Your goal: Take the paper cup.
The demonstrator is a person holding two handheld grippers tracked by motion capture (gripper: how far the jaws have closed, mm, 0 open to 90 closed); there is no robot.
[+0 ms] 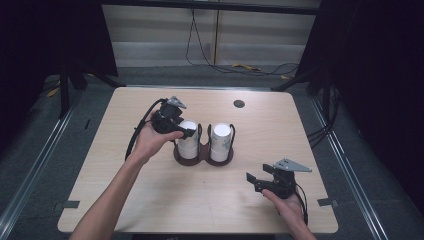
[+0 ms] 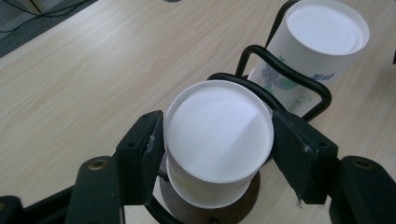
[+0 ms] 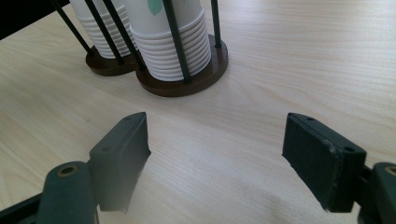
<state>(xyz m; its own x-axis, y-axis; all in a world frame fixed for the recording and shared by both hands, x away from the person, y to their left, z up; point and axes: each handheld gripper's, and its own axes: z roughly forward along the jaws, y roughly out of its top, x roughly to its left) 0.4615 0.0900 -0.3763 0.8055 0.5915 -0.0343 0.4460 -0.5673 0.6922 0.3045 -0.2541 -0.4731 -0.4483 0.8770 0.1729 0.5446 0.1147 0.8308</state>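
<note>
The left stack of white paper cups [image 2: 218, 140] stands upside down in the left ring of a dark double cup holder [image 1: 202, 155] near the middle of the worktop [image 1: 125, 190]. My left tool [image 2: 218, 151] has its jaws pressed against both sides of the top cup of that stack. The right stack [image 1: 220, 141], printed with a green leaf, stands just beside it in the other ring. My right tool [image 1: 256, 181] hovers wide open and empty over bare wood, nearer the front right corner.

The left gripper [image 2: 218, 140] clasped the top cup [image 2: 218, 135]; beyond that cup stood a second cup stack [image 2: 317, 42].
</note>
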